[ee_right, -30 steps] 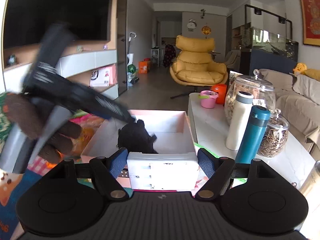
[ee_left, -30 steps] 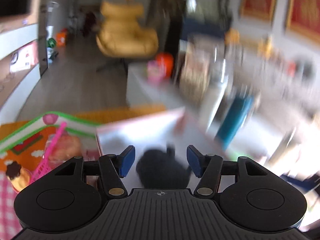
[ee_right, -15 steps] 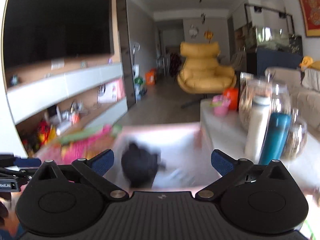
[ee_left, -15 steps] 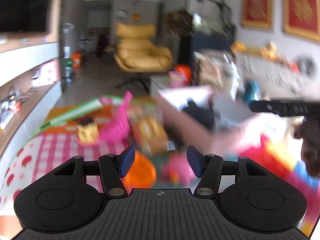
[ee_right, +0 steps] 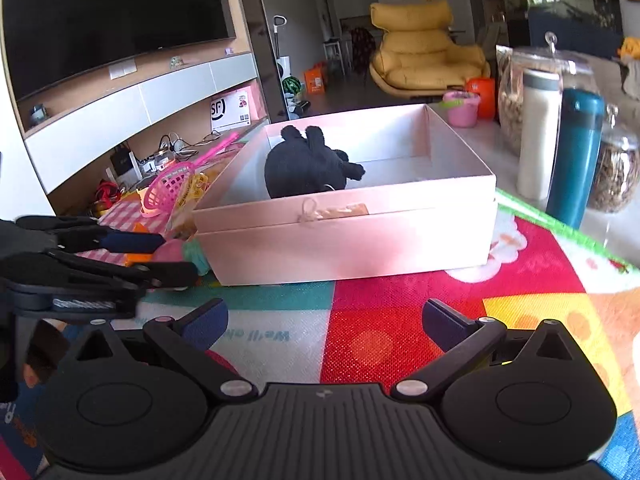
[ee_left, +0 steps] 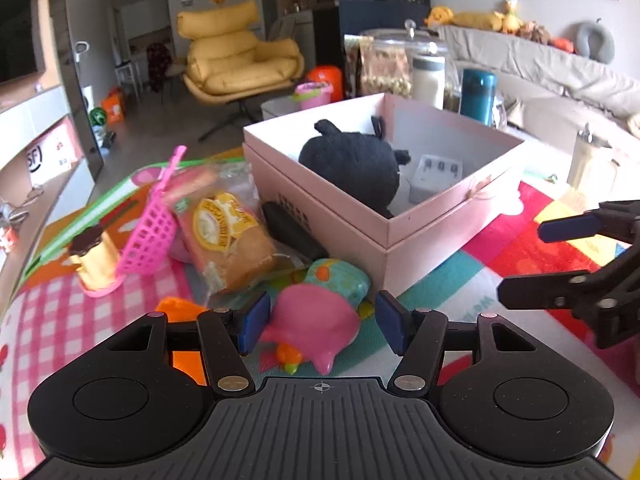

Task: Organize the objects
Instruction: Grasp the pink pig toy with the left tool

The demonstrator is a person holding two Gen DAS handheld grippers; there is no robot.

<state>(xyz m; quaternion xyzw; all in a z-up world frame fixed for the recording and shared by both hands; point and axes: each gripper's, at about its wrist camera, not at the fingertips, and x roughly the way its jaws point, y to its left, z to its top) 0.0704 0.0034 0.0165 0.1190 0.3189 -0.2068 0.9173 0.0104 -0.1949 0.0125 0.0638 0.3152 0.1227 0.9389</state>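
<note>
Left gripper [ee_left: 318, 316], jaws opening, straddles a pink toy [ee_left: 316, 320] lying on the play mat [ee_left: 460, 280], pads clear of it. Right gripper [ee_right: 324, 320] spread wide over bare mat. Pink box [ee_right: 348, 236] beyond holds a black plush [ee_right: 306, 168].

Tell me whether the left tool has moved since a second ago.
Yes. The left tool has swung out of the pink box and down to the pink toy on the mat.

Home living room: yellow armchair [ee_left: 240, 60], television [ee_right: 112, 20], sofa [ee_left: 540, 76].
</note>
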